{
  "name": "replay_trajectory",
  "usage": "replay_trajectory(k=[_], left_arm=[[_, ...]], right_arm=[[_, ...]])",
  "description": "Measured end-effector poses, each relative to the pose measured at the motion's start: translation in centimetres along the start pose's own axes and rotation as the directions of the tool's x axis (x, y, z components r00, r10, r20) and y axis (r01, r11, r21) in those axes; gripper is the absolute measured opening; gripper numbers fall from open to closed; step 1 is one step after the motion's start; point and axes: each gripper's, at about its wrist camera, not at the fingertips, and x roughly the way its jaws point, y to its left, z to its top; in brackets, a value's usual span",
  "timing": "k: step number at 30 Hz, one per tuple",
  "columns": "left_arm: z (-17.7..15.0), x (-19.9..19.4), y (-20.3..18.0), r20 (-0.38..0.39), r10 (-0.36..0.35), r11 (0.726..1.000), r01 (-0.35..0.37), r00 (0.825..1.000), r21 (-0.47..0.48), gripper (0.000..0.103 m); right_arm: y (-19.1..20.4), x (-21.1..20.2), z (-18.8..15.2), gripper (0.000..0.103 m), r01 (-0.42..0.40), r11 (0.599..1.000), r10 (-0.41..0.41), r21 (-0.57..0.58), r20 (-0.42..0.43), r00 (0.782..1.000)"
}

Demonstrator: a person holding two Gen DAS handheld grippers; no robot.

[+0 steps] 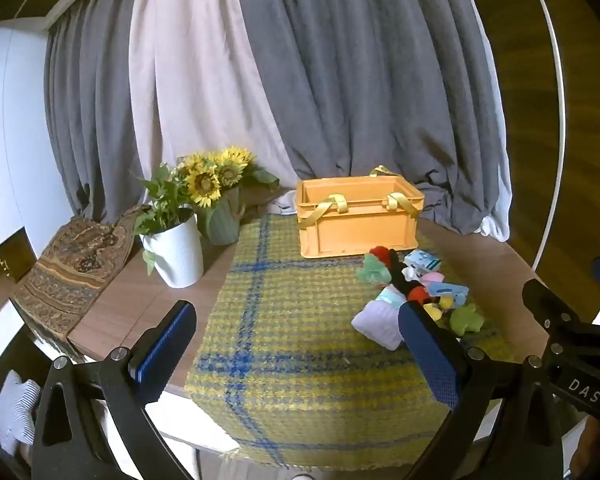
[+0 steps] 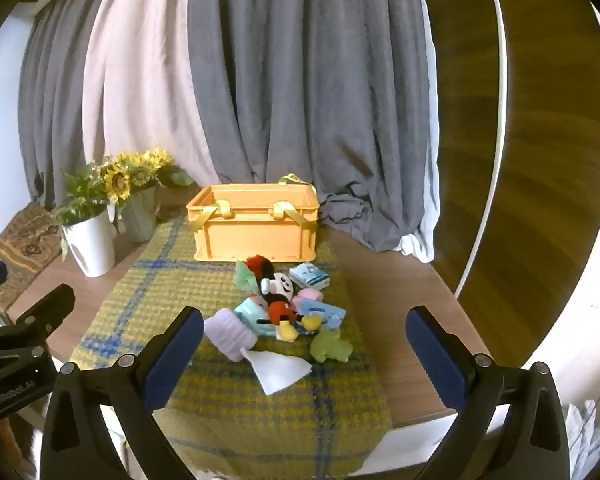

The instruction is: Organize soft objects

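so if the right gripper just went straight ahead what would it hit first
Most likely the white cloth lying nearest on the plaid mat, then the mouse plush in the toy pile; the right gripper is open, and depth is uncertain.

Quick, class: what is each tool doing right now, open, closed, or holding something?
Left tool: open, holding nothing.
Right tool: open, holding nothing.

"DAS" stands in white on the black right gripper (image 1: 572,344) body, right of the orange crate (image 1: 358,220). "GenRobot.AI" is printed on the left gripper (image 2: 16,360) body, left of that crate.
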Motion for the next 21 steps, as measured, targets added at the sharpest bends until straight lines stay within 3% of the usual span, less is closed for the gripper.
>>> replay_trajectory(k=[8, 10, 21], left_arm=[[0.7, -1.0, -2.1, -0.004, 0.027, 1.0, -0.027, 1.0, -0.012, 0.103], [1.4, -1.9, -0.7, -0.005, -0.005, 1.0, 0.005, 1.0, -0.012, 0.103], [1.3, -2.5, -0.5, 0.01, -0.005, 1.0, 0.005, 1.0, -0.011, 0.103]], right_arm=[[-0.8, -2.0, 0.3, 0.102, 0.003, 1.0, -0.003, 0.014, 0.044, 0.999], [-1.0, -2.1, 0.3, 0.102, 0.003, 1.0, -0.003, 0.014, 0.029, 1.0], [-1.3, -2.6, 0.4, 0.102, -0.002, 1.0, 0.002, 0.014, 0.031, 1.0]])
